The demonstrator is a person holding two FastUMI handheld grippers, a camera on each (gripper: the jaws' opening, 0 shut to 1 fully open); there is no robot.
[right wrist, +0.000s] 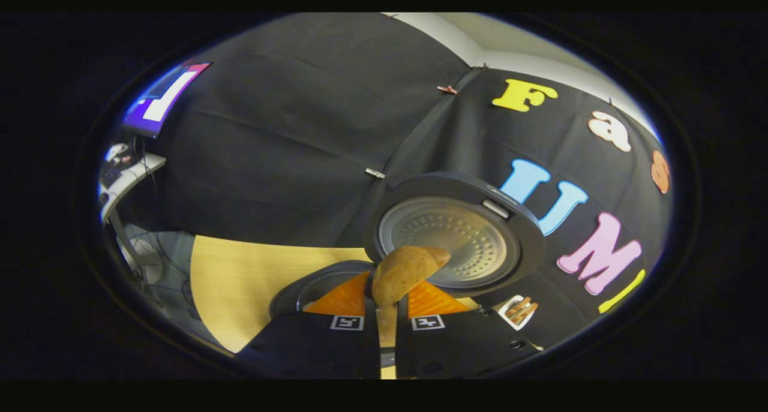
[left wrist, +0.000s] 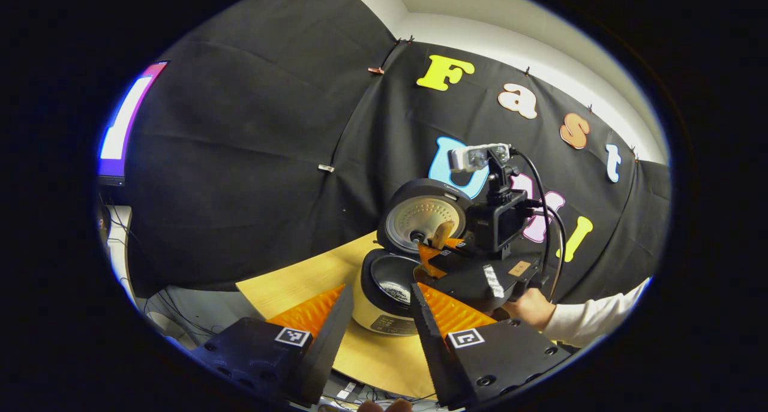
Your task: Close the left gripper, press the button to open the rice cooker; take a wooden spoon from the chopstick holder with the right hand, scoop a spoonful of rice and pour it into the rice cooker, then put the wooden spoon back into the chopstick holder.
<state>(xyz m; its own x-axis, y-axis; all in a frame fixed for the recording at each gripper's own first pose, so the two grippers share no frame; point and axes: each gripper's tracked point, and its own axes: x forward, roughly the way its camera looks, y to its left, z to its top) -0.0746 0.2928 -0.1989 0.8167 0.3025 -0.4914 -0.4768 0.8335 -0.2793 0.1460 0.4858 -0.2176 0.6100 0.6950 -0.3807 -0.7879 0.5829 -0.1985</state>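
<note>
The left gripper view looked across the tabletop [left wrist: 282, 286] from farther back; the right gripper view sat close. Both faced the open rice cooker [left wrist: 393, 280] [right wrist: 456, 238].

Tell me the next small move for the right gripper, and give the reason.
Probably draw the light brown wooden spoon back toward the white chopstick holder. The right gripper is shut on its handle, the bowl looks tipped over beside the open black-lidded rice cooker, and white grains already lie in the pot.
</note>
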